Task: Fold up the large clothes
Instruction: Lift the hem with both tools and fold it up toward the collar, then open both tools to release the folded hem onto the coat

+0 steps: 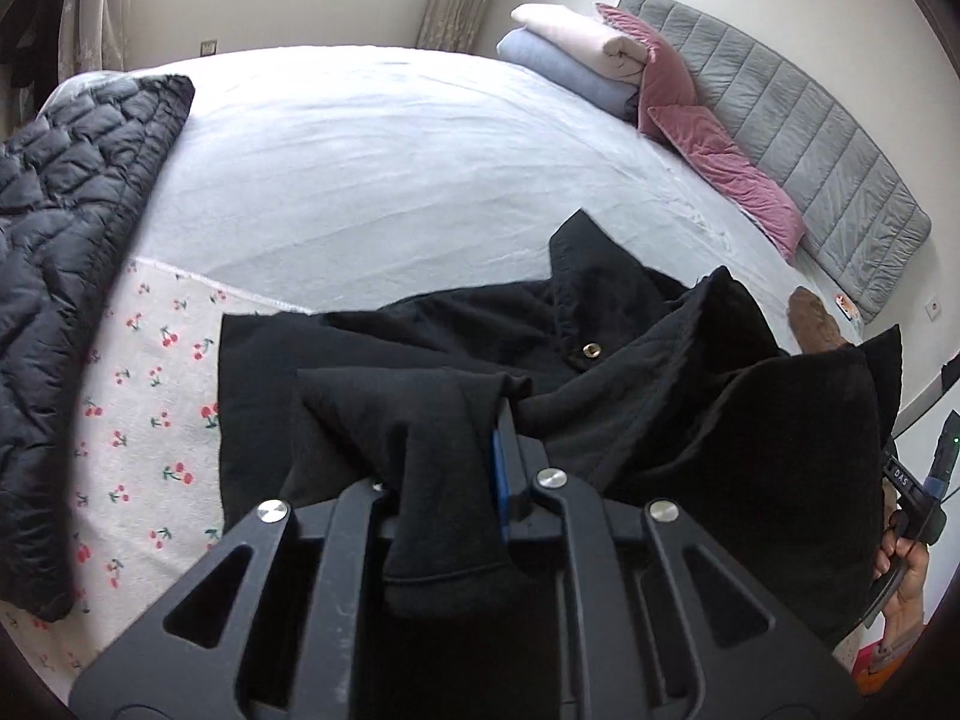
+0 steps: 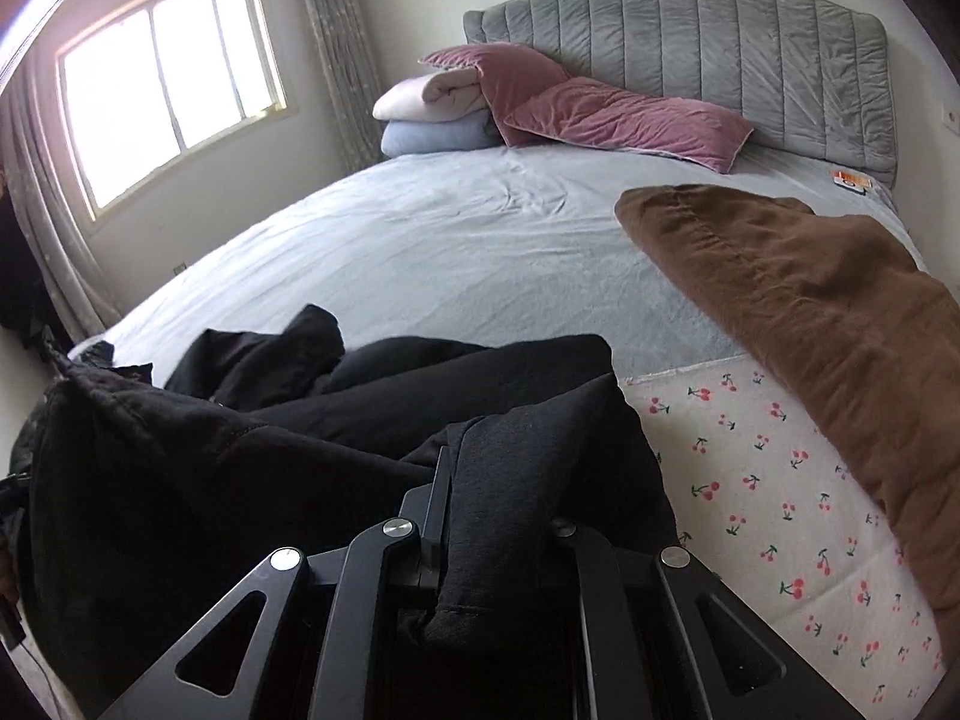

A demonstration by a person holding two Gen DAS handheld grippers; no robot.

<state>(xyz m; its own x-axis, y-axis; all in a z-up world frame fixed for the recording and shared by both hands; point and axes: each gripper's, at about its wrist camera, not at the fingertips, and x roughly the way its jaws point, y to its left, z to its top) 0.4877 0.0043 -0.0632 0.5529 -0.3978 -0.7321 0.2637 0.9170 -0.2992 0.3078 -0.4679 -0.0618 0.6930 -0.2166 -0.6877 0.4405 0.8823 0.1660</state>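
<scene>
Your left tool is clamped narrow on a bunched fold of the black garment, with the hem hanging back between its arms; your right tool is pinched the same way on another thick fold of the same garment. The garment lies crumpled at the near edge of the bed, partly on the cherry-print cloth, partly on the pale sheet, with one corner standing up and a brass snap showing near the middle. Risks noted: both grips appear to take several layers at once, so, in my judgement, you may lift a doubled wad rather than a single edge, and the fold will come out skewed. The cloth between the two tools is slack and twisted; drawing the tools apart unevenly could drag the body of the garment off the bed edge. The dark quilted jacket lies near on the left, and the brown garment near on the right in the right wrist view; a wide sweep could catch either and pull it into the work. The cherry-print cloth is loose underneath and may ride along with the garment. Whether the pads hold firmly I cannot tell; fabric hides them.
</scene>
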